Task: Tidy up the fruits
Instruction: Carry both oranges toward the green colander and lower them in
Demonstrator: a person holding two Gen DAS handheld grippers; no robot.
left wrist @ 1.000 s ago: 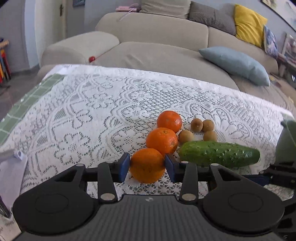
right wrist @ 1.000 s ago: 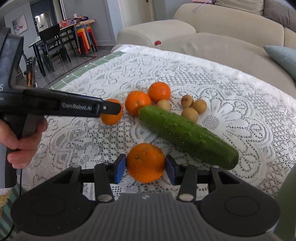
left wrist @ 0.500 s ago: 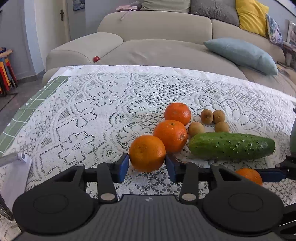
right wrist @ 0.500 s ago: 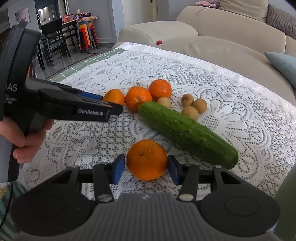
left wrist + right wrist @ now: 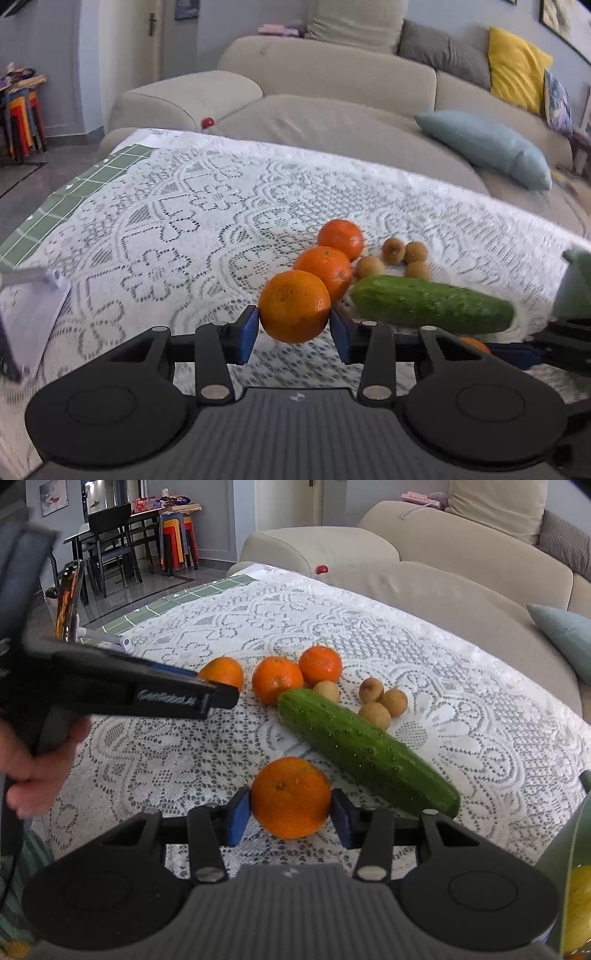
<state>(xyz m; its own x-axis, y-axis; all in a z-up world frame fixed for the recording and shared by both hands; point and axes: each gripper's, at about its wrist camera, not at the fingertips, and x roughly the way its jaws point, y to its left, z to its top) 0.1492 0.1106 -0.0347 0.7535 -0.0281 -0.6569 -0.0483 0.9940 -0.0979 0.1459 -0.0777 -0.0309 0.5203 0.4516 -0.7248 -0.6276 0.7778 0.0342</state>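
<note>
Fruits sit grouped mid-table on the white lace tablecloth point(image 5: 424, 635): our left gripper point(image 5: 293, 330) now holds its round orange mandarin point(image 5: 294, 306) closed between blue pads, carried in beside two more mandarins point(image 5: 325, 269), extending the row. Our right gripper point(image 5: 290, 814) likewise clamps another orange mandarin point(image 5: 290, 797) near the long bumpy green cucumber point(image 5: 365, 751) (small brown fruits point(image 5: 382, 701) lie behind). Something green at the right edge is cut off, unidentifiable.

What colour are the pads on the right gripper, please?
Blue pads; the right gripper shows them best in the right wrist view.
</note>
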